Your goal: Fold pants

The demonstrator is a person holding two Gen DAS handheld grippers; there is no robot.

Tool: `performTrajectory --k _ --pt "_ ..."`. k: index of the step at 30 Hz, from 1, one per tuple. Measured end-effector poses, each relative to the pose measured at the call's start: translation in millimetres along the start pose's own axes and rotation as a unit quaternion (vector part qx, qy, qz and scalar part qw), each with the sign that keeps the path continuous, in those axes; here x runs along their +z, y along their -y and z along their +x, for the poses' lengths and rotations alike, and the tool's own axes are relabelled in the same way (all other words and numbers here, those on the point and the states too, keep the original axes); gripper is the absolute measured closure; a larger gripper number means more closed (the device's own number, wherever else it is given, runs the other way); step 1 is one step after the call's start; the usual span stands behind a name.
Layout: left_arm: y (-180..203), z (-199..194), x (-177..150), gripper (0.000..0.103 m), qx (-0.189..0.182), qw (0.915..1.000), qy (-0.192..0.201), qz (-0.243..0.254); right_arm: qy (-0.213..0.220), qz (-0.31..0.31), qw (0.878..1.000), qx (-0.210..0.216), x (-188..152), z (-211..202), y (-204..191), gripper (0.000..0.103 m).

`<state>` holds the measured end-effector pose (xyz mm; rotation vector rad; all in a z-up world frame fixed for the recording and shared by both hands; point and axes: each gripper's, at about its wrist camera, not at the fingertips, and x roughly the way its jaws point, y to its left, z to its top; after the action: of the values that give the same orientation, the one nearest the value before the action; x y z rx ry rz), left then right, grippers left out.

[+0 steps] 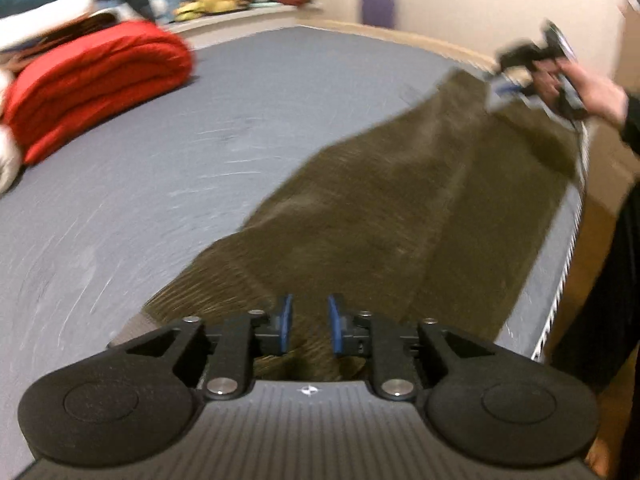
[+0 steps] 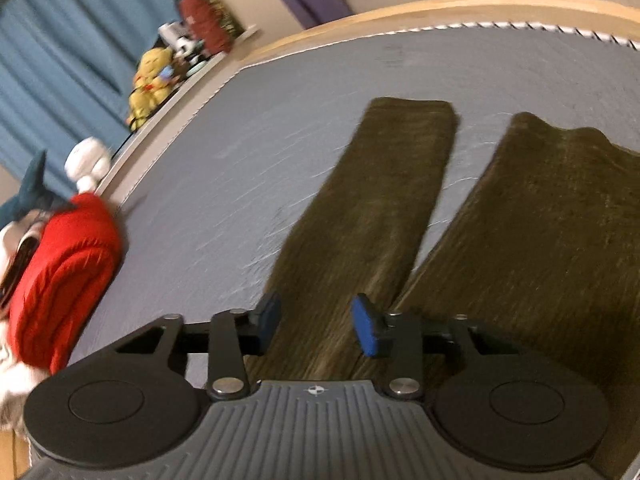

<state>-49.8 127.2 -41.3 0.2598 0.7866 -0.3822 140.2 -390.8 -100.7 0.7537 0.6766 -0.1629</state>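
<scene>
Pants (image 2: 372, 216): olive-brown, ribbed cloth, spread flat on the grey-blue mattress (image 1: 200, 152). Two legs lie side by side with a strip of mattress between them, running away from the right gripper (image 2: 316, 326). From the left wrist view the cloth stretches from under the left gripper (image 1: 310, 324) to the far edge of the bed.

Left gripper: blue pads apart with a narrow gap, cloth beneath and between them, not pinched.

Right gripper: pads parted wider, above the near end of the left-hand leg; no cloth gripped. Held by a hand (image 1: 596, 88) at the far end of the pants, blurred.

Red folded blanket (image 1: 96, 84): left of both grippers, well apart from the pants.

Yellow plush toy (image 2: 152, 80): on a ledge beyond the mattress, far left.

Blue curtain (image 2: 60, 60): behind the ledge.
</scene>
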Motion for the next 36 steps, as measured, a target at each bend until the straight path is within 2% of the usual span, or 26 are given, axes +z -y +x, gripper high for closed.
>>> performTrajectory --k 3,7,8,9,11,12,14,18,21,24,26,27,28,29,30,31,34,36 --pt "9.0 12.5 0.6 0.075 0.003 0.9995 -0.012 0.028 -0.006 0.027 1.0 -0.004 5.7 12.9 17.9 0.065" --pt "10.3 24.7 -1.0 0.075 0.009 0.9992 -0.026 0.03 -0.014 0.062 0.998 0.01 12.7 30.4 35.4 0.067" --pt "11.1 27.6 -1.4 0.071 0.008 0.9991 -0.029 0.03 -0.012 0.07 0.997 0.019 14.0 34.7 39.9 0.067" --pt "11.0 28.6 -2.2 0.062 0.007 0.999 -0.031 0.03 -0.013 0.076 0.997 0.027 15.0 39.3 43.4 0.067" --pt "13.8 33.2 -4.1 0.052 0.002 0.9986 -0.037 0.038 -0.021 0.083 0.995 0.041 17.0 50.7 49.5 0.067" --pt "16.6 35.0 -6.1 0.051 -0.002 0.9982 -0.04 0.044 -0.022 0.083 0.996 0.037 17.8 55.3 51.7 0.067" --pt "20.9 36.2 -9.3 0.05 -0.008 0.9974 -0.046 0.055 -0.028 0.085 0.996 0.011 18.5 64.0 56.7 0.067" --pt "23.8 39.2 -17.4 0.05 -0.022 0.9957 -0.056 0.07 -0.028 0.087 0.996 0.0 18.3 73.8 58.0 0.073" --pt "22.9 43.4 -20.5 0.05 -0.011 0.9948 -0.066 0.077 -0.025 0.08 0.997 -0.005 18.0 81.2 55.4 0.073" --pt "20.2 47.4 -23.3 0.051 -0.017 0.9941 -0.072 0.079 -0.018 0.079 0.997 -0.001 20.1 86.4 55.7 0.073" --pt "19.2 49.3 -23.5 0.056 -0.021 0.9934 -0.076 0.084 -0.012 0.083 0.996 0.002 22.0 87.7 57.0 0.076" --pt "21.1 50.8 -24.3 0.068 -0.019 0.9924 -0.078 0.094 -0.01 0.085 0.996 0.002 22.1 87.7 58.4 0.086" --pt "23.5 52.5 -25.3 0.071 -0.015 0.9908 -0.08 0.109 -0.009 0.085 0.996 0.001 22.3 87.8 58.9 0.089" --pt "24.6 53.7 -25.6 0.075 -0.012 0.9897 -0.08 0.118 -0.005 0.085 0.996 0.007 22.1 87.1 59.3 0.09" --pt "25.7 54.9 -25.0 0.086 -0.012 0.9892 -0.08 0.122 -0.001 0.081 0.997 0.01 22.5 85.6 57.9 0.091" --pt "25.7 55.0 -23.3 0.09 -0.015 0.989 -0.078 0.125 0.005 0.076 0.997 0.01 23.3 82.1 56.0 0.091" --pt "20.6 49.6 -16.4 0.098 -0.003 0.9906 -0.061 0.122 0.027 0.063 0.998 0.015 30.2 59.4 47.6 0.092" --pt "14.5 40.1 -11.0 0.099 0.008 0.9925 -0.045 0.113 0.041 0.06 0.997 0.023 37.5 36.1 42.2 0.092"
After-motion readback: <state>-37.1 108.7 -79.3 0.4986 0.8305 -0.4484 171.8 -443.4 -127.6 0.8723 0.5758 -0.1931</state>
